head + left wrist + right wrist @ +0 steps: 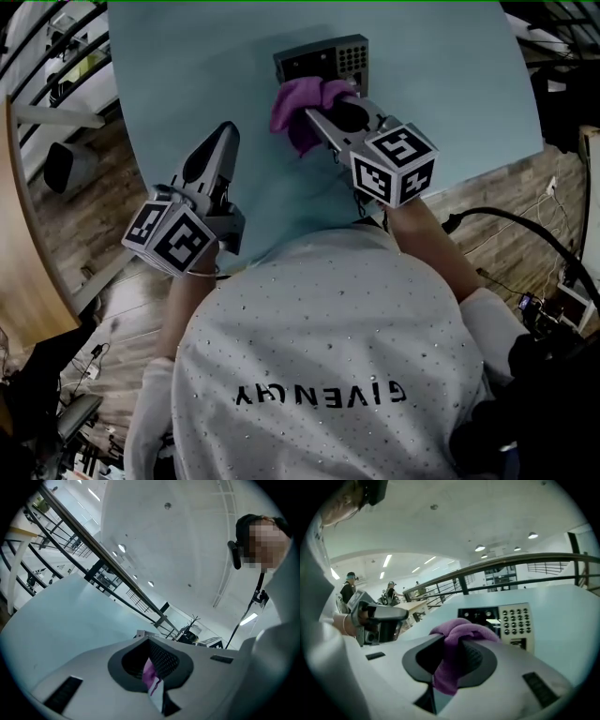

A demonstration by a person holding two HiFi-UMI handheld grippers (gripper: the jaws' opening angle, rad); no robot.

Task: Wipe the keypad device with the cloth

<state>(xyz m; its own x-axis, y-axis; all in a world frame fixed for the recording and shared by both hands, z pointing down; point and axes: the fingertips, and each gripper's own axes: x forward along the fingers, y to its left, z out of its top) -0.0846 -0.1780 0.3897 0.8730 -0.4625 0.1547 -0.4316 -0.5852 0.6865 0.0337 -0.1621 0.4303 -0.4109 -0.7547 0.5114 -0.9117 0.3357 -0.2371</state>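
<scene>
At counter [169, 84] far edge: right gripper [315, 116], jaws clenched on purple cloth [289, 111], which hides the keypad device's [328, 58] near edge; left gripper [227, 133], jaws closed, empty.

Bare table [159, 84] L & R of keypad device [330, 58]: 2 open lanes. Device's near side blocked by cloth [292, 111] & right gripper [319, 117]. Left gripper [226, 131] sits in L lane, well apart from device.

Right gripper [317, 114] reaches forward, jaws clamped on the cloth [291, 101]; left gripper [227, 133] (jaws together) hangs back.
</scene>
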